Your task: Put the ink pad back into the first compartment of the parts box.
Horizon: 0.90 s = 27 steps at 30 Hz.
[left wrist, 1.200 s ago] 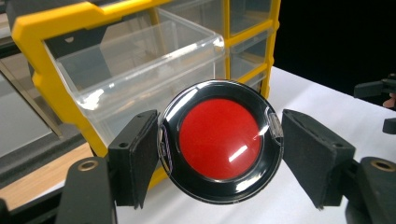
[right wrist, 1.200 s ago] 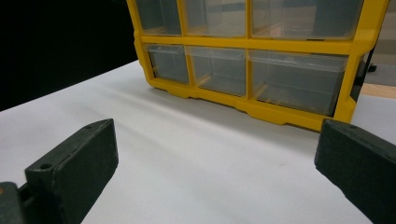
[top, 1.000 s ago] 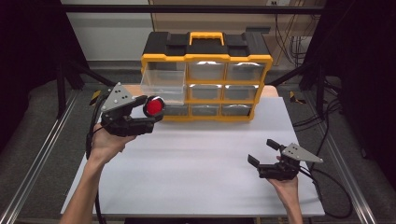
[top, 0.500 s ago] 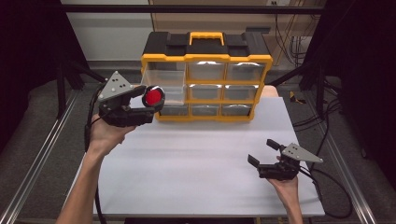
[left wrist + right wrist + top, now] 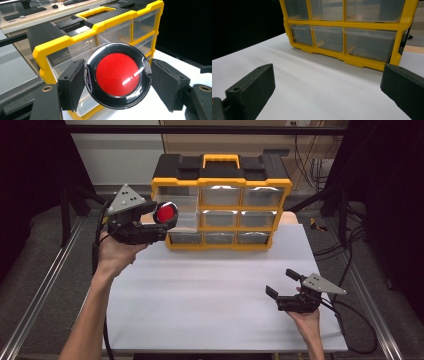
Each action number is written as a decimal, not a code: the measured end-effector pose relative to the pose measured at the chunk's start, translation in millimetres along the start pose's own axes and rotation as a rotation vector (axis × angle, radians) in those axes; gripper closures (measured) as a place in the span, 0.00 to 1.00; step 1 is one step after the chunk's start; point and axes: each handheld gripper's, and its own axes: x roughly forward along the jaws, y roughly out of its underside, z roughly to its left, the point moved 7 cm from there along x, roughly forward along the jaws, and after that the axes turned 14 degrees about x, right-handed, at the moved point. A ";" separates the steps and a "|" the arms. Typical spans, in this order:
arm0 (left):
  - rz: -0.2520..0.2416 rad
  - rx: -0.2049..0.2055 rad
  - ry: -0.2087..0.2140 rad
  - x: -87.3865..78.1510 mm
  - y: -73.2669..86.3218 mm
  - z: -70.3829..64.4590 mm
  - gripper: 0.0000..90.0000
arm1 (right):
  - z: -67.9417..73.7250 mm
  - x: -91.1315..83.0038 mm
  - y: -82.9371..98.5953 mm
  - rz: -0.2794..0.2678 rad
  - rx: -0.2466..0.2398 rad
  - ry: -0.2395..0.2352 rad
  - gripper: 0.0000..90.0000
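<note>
My left hand-held gripper (image 5: 162, 220) is raised at the far left of the bench (image 5: 200, 305), and its two black pads are closed on a round compact (image 5: 165, 213) with a black rim and a glossy red centre (a lid or a small case, I cannot tell which). In the left gripper view the round compact (image 5: 117, 75) sits upright between the pads, its red face turned toward the camera, with one pad (image 5: 72, 83) touching each side of its rim. It hangs in the air just in front of the top left drawer (image 5: 175, 202) of the organizer (image 5: 222, 202), and that clear drawer stands pulled out a little toward me, nearer than its neighbours.

The organizer is a yellow-framed parts cabinet with a black top and a yellow carry handle (image 5: 220, 160), standing at the far edge of the bench, three rows of three clear drawers facing me. The other drawers look pushed in.

Farther right and nearer to me, my right hand-held gripper (image 5: 280, 282) rests low over the white bench top, well apart from the organizer. Its jaws stand wide apart with nothing between them (the right gripper view shows bare white surface there, and beyond it the organizer's (image 5: 352, 37) bottom row of drawers). My right hand (image 5: 305, 320) comes in from the near edge behind it.
</note>
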 end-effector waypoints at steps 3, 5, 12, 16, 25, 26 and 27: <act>0.008 0.000 -0.005 2.2 -1.1 2.8 0.33 | 0.1 0.4 0.2 0.000 0.001 0.000 0.00; 0.010 0.001 -0.006 3.6 -2.3 4.6 0.32 | 0.2 0.7 0.4 0.000 0.002 0.001 0.00; 0.014 -0.002 -0.015 9.0 -7.6 12.7 0.32 | 0.2 0.7 0.4 -0.001 0.003 0.001 0.00; 0.013 -0.007 -0.018 12.9 -10.1 17.3 0.33 | 0.2 0.7 0.5 0.000 0.002 0.001 0.00; 0.026 -0.025 -0.017 27.3 -9.3 25.9 0.32 | 0.0 0.6 0.5 0.001 0.001 0.003 0.00; 0.029 -0.024 -0.016 28.2 -9.0 27.1 0.33 | -0.1 0.6 0.4 0.000 0.002 0.003 0.00; 0.029 -0.025 -0.015 29.3 -8.8 28.0 0.32 | -0.1 0.4 0.4 0.001 0.001 0.003 0.00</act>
